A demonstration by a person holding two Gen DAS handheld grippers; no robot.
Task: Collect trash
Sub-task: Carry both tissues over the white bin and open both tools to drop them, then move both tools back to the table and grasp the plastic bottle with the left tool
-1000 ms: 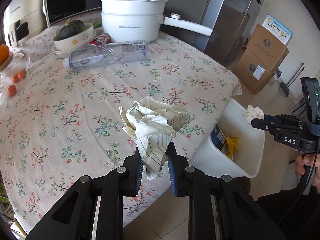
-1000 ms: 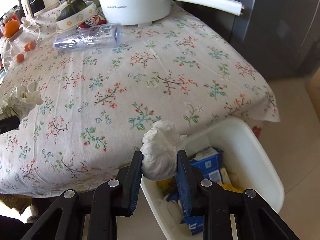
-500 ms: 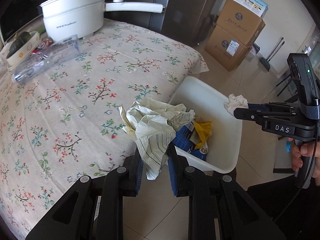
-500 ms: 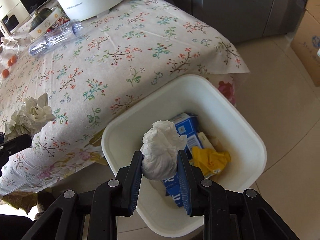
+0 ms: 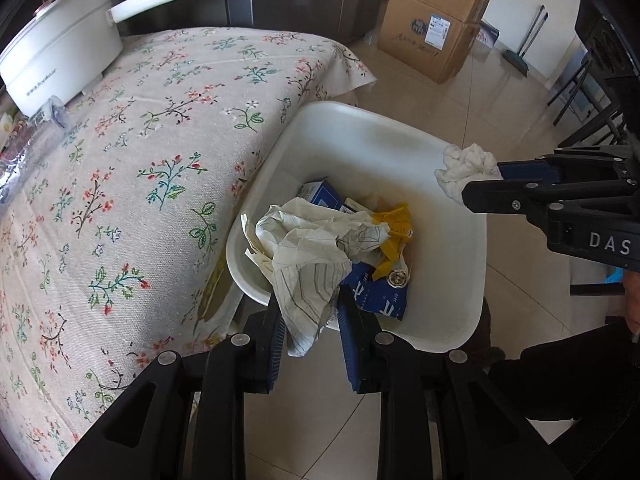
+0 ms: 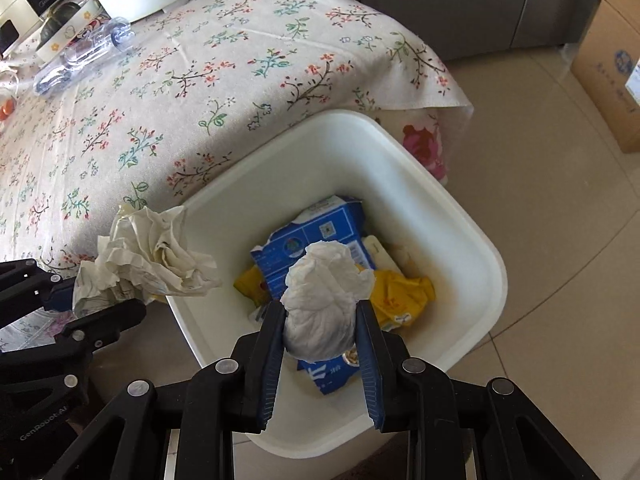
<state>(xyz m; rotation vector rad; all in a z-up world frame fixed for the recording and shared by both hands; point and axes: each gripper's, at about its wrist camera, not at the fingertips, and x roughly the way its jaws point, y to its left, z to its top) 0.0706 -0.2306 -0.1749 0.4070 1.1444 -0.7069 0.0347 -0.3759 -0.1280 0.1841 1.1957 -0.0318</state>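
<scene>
Left gripper (image 5: 310, 328): jaws have just been opening, crumpled lined paper (image 5: 308, 256) between them, far pad looks clear of it. Sits over near rim of white bin (image 5: 476, 280).
Right gripper (image 6: 320, 344) pinches white tissue wad (image 6: 322, 300) over bin middle.

Risks:
- paper hangs at rim by floral tablecloth (image 5: 160, 152); may catch rim, land on floor
- paper may snag on near pad
- grippers close together, could clash

Text: "DAS" on right gripper, "GenRobot.AI" on left. Pot (image 5: 60, 60) branding too small to read.
</scene>
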